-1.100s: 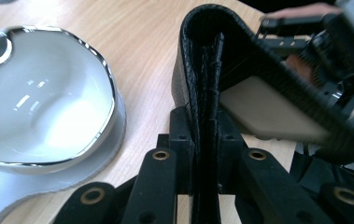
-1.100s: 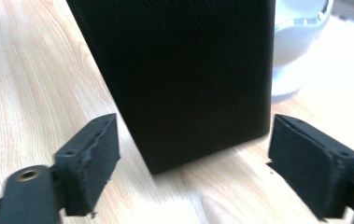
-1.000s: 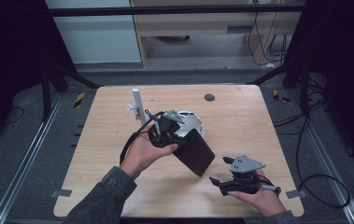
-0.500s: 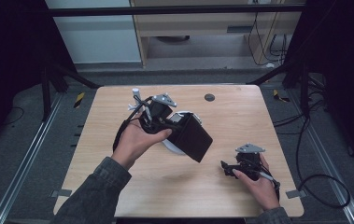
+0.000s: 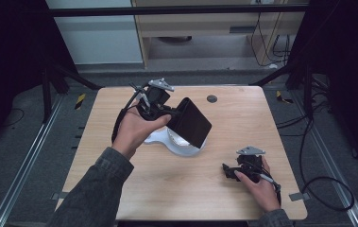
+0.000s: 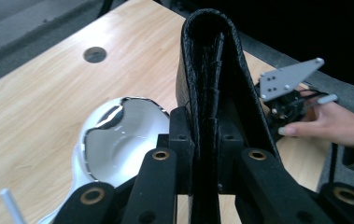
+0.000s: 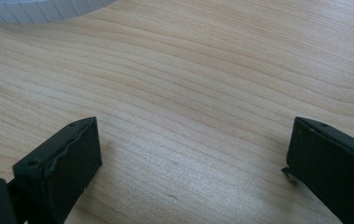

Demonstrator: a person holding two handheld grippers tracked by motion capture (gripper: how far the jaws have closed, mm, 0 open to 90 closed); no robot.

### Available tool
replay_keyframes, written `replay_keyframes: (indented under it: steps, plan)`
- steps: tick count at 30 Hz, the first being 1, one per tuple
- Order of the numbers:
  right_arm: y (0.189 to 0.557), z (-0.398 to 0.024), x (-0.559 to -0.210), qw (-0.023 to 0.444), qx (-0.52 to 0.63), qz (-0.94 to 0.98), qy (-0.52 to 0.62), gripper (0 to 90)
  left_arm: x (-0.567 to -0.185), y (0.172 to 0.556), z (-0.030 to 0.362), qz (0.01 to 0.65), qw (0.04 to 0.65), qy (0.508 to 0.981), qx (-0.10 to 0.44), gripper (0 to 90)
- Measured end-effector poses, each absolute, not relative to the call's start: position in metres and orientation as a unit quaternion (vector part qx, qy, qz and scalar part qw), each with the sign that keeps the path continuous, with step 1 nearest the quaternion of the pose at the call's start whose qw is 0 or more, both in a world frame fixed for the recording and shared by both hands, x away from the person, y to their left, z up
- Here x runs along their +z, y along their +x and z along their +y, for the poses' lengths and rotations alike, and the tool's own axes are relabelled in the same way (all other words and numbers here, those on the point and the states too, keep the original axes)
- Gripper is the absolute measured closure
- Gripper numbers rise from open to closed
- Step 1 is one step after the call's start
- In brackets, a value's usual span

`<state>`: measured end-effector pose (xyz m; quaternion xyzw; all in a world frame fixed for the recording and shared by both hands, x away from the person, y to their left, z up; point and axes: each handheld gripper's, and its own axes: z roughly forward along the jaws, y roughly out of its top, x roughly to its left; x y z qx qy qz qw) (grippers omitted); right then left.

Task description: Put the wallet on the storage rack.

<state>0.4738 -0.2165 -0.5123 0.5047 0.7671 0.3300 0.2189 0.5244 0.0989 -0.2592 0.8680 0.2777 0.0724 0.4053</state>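
Wooden table (image 5: 134, 189) carries a white mirror stand (image 5: 179, 144) at centre. Black folded wallet (image 5: 189, 122) hangs above the stand, clamped in the left gripper (image 5: 167, 112). Right gripper (image 5: 227, 171) rests low near the right edge, jaws just opened wide, nothing between them.

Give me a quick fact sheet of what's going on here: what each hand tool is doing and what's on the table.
left tool: shut on the black wallet, held above the table
right tool: jaws just opened wide, nothing between them, low over the table
white dish: on the table under the wallet
table: light wood, small dark round disc near far edge
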Motion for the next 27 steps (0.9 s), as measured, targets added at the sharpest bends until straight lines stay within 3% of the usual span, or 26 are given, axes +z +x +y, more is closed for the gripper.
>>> replay_keyframes:
  steps: [13, 27]
  plan:
    - [0.474, -0.220, -0.513, 0.225, 0.324, 0.760, 0.517, 0.8, -0.253, 0.537, 0.104, 0.305, 0.389, 0.863, 0.102, 80.8]
    - [0.474, -0.220, -0.513, 0.225, 0.323, 0.759, 0.518, 0.8, -0.270, 0.549, 0.101, 0.316, 0.370, 0.867, 0.110, 80.8]
